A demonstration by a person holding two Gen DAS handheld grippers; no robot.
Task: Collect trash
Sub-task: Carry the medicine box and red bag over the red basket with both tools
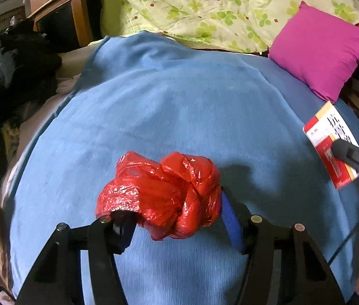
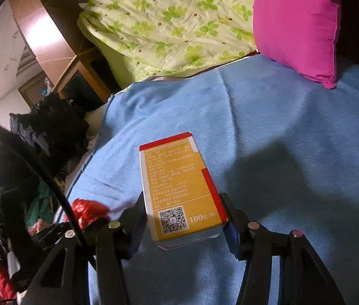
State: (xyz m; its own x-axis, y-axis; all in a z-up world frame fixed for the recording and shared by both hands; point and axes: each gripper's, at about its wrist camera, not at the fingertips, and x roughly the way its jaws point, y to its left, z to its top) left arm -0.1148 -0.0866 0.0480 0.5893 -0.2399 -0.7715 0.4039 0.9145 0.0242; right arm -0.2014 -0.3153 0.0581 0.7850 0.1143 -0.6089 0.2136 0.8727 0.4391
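Jaws of the left gripper [image 1: 176, 218] pinch a crumpled red plastic bag [image 1: 164, 193] between them, above the blue blanket [image 1: 179, 101]; right gripper [image 2: 183, 218] clamps a yellow-and-red medicine box [image 2: 179, 190], its far end jutting beyond the fingertips.

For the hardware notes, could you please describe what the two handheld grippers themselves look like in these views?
Both look alike. The left gripper and the right gripper have black angular linkage arms joined by round silver pivot pins, and blue ribbed pads line the fingers. A thin black cable curves past the right gripper. No sleeve is clearly visible.
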